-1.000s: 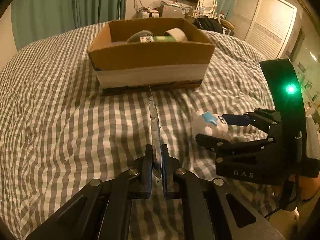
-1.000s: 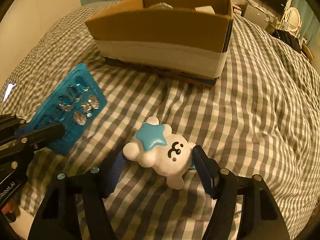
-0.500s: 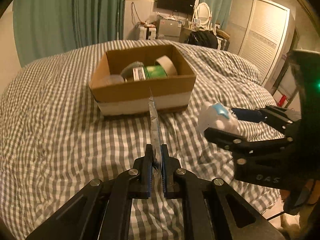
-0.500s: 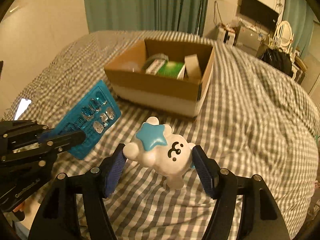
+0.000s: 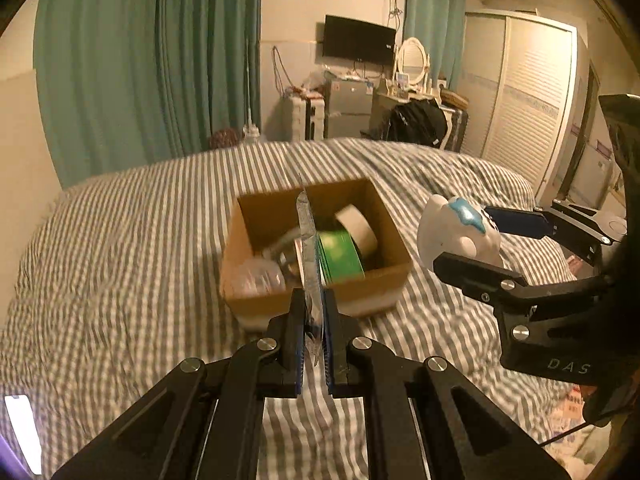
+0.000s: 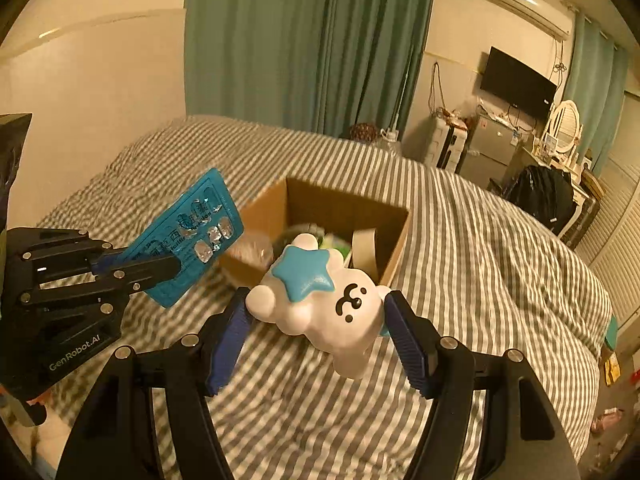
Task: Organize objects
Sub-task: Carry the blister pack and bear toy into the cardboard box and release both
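My left gripper (image 5: 311, 340) is shut on a blue blister pack of pills (image 5: 309, 248), seen edge-on here and flat in the right wrist view (image 6: 188, 236). My right gripper (image 6: 320, 328) is shut on a white bear toy with a blue star (image 6: 320, 300), also visible at the right of the left wrist view (image 5: 456, 236). Both are held in the air, short of an open cardboard box (image 5: 256, 212) on the checked bed. Inside the box lie a roll of tape (image 5: 358, 228), a green package (image 5: 340, 256) and a clear round item (image 5: 260, 276).
The box (image 6: 396, 236) sits mid-bed on a grey checked cover (image 5: 120, 260). Teal curtains (image 5: 140, 60), a wall TV (image 5: 358, 40), a dresser with a mirror and a black backpack (image 5: 418, 122) stand behind the bed. A lit phone (image 5: 24, 432) lies at the lower left.
Both grippers have risen well above the bed with their objects, and the box now shows from above with its contents in sight. The holds are unchanged.
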Tool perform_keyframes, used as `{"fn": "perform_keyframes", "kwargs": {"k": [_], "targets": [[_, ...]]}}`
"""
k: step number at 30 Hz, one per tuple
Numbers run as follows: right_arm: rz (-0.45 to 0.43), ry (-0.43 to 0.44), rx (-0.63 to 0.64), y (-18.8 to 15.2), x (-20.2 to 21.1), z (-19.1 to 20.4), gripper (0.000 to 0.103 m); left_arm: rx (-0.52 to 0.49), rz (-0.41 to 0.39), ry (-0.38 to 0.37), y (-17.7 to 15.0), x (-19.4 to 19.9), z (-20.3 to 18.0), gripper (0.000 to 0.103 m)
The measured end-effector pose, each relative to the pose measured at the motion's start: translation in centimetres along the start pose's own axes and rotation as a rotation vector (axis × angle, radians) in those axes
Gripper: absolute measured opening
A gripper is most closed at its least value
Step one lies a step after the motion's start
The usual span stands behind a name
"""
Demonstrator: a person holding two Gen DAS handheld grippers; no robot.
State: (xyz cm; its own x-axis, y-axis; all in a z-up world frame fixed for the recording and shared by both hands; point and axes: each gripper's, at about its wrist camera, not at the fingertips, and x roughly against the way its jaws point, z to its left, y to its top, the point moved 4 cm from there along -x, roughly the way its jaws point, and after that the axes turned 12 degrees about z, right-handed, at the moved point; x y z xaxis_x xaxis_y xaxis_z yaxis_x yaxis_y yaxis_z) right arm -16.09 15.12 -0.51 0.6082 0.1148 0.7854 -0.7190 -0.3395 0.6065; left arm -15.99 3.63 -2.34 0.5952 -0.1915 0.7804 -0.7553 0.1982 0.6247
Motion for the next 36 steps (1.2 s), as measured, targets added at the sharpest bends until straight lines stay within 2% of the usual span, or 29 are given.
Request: {"fn": "perform_keyframes", "kwargs": {"k": [7,12,16,23,27,30,31,32,33,34,35,36], "targets": [[-0.04,-0.013,-0.001,5.4,-1.5,-2.1,0.067,-0.013,-0.01,0.009,5.4,-2.4,1.0,0.007],[-0.037,0.016,-0.034,9.1,-4.7,-3.5,0.067,-0.017,0.016,0.008,8.2,-6.0,2.0,0.007],[-0.006,0.049,-0.062,11.0,-8.0,-4.2,0.067,0.018,0.057,-0.008,9.4,-9.2,3.4,0.007],[0.062,0.066,-0.145,12.8,-14.3,-5.6,0.067,0.019,0.086,-0.02,8.2,-13.4,4.6,0.007],[0.069,0.07,-0.186,12.1,-15.8,-5.7,0.067,0.042,0.1,-0.037,7.5,-15.0,5.0,0.008],[0.056,0.066,-0.212,11.6,-15.3,-6.6,0.079,0.073,0.109,-0.037,7.3,-15.7,5.6,0.01],[0.05,0.062,-0.216,11.5,-14.9,-6.7,0.079,0.073,0.113,-0.034,7.4,-15.7,5.6,0.011],[0.045,0.055,-0.219,11.4,-14.4,-6.9,0.079,0.072,0.118,-0.028,7.4,-15.6,5.6,0.014],[0.042,0.045,-0.221,11.2,-13.7,-7.2,0.079,0.068,0.123,-0.025,7.3,-15.5,5.6,0.024],[0.04,0.037,-0.222,11.1,-13.1,-7.2,0.079,0.066,0.127,-0.019,7.3,-15.3,5.6,0.042],[0.033,0.026,-0.225,10.8,-12.1,-7.6,0.079,0.067,0.125,-0.01,7.4,-14.9,5.5,0.054],[0.027,0.02,-0.225,10.6,-11.4,-7.6,0.08,0.072,0.116,0.003,7.1,-14.4,5.6,0.072]]}}
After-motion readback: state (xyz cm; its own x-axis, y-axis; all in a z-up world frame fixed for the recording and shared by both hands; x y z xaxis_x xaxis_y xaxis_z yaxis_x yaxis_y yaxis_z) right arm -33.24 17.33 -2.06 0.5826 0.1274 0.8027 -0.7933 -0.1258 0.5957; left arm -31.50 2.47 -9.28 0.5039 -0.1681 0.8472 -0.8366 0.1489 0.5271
